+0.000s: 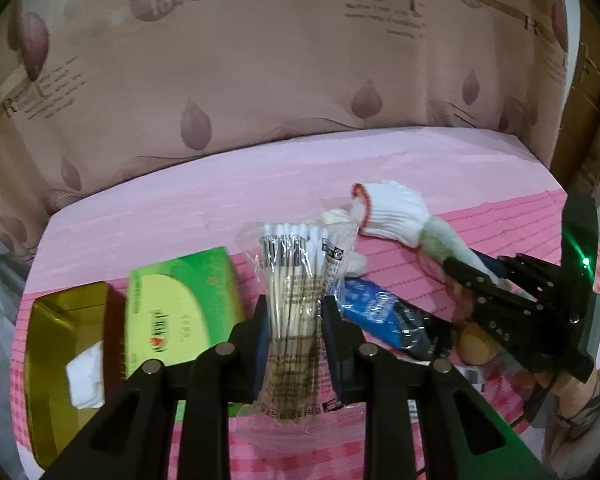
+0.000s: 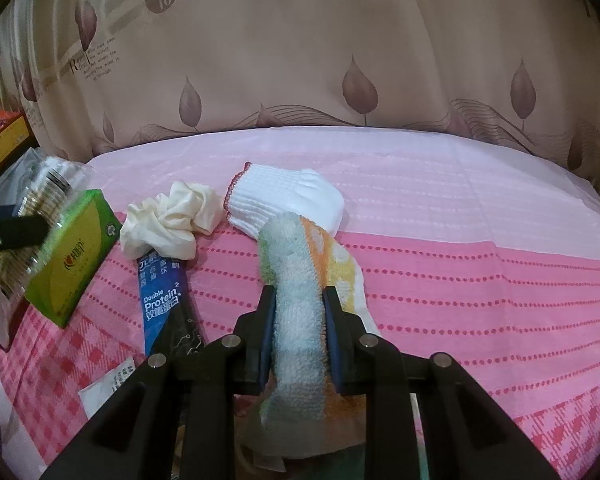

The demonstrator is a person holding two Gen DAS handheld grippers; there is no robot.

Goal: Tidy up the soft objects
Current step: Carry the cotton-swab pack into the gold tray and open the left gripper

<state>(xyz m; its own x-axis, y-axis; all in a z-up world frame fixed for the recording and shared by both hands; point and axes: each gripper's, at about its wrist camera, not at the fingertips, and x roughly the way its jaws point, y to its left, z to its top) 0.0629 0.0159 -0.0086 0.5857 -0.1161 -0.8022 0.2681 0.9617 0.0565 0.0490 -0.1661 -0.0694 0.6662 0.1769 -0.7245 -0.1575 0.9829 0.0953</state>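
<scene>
The left hand-held gripper (image 1: 290,320) is clamped on a crinkly clear bag of cotton swabs (image 1: 294,300), thin wooden sticks with white tips. The film is slick, so the bag could slide out under a quick tilt. The right hand-held gripper (image 2: 299,332) pinches a rolled terry towel (image 2: 296,300), fluffy pale green with orange and yellow. Its loose end trails beyond the fingers, lies against the white knit glove (image 2: 288,196) and could drag it along.

Left of the left gripper lie a glossy green box (image 1: 176,312) and an open gold box (image 1: 66,344). Ahead-left of the right gripper lie a blue foil sachet (image 2: 162,300), then a crumpled cream cloth (image 2: 168,220), on the pink woven tabletop (image 2: 480,280).
</scene>
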